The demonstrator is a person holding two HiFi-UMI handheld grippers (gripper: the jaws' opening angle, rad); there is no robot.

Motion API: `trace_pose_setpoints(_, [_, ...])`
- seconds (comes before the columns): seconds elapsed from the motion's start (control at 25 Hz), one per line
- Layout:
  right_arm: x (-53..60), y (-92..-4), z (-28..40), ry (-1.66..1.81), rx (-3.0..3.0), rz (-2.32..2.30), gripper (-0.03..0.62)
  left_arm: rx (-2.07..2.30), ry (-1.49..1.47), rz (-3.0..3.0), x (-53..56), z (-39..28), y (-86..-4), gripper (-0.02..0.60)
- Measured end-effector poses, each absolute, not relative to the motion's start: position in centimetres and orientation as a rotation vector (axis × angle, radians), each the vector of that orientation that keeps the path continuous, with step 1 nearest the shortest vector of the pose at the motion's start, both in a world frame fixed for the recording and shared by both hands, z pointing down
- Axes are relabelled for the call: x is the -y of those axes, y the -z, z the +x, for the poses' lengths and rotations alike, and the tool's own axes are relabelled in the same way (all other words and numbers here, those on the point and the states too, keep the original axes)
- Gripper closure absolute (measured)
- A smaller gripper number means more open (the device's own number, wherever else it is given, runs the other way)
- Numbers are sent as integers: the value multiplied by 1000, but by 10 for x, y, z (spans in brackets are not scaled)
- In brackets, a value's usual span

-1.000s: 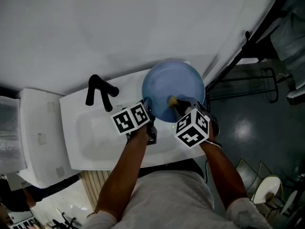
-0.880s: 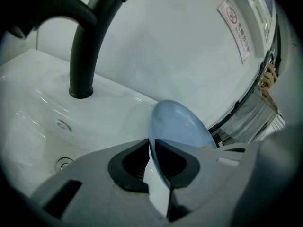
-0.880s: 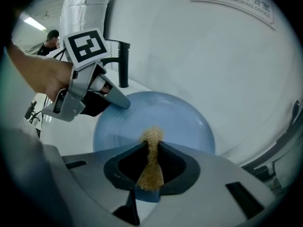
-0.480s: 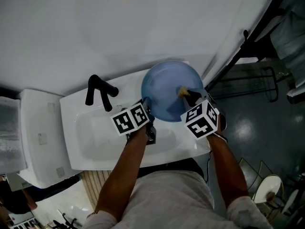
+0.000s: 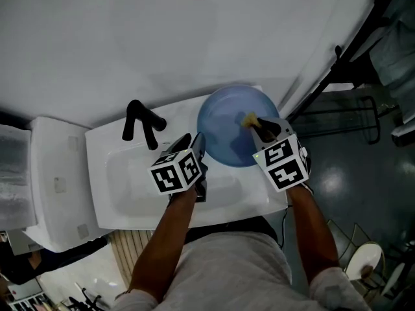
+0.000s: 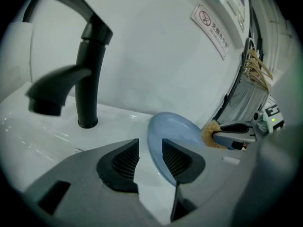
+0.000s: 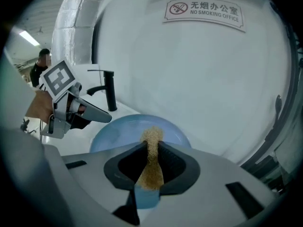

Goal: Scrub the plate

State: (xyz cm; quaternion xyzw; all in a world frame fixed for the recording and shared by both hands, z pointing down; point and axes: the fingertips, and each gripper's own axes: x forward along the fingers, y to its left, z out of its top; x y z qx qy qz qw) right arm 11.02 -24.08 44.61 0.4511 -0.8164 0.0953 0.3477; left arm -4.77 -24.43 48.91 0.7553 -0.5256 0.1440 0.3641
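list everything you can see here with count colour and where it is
plate: 1, blue, tilted up at the sink's right end
scrub pad: 1, tan, at the plate, in the right gripper
faucet: 1, black, back of the sink, left of the plate
sink: 1, white, below the wall
wall: 1, white, behind the sink
no smoking sign: 1, white with red, high on the wall
left gripper: 1, grey with marker cube, jaws have just been opening, plate rim between them, not gripped
right gripper: 1, grey with marker cube, shut on the scrub pad
arms: 2, bare, bottom of head view
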Motion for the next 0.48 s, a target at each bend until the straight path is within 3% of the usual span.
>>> trace_pose_setpoints(0.32, [243,-396,93,-349,2400,1235,531,1423,-266,2266,249,-45,-408,433])
trace_pose_setpoints(0.48, [236,-368,83,-280,2514,1239,531,1397,-177,2402,243,-37,-370,481])
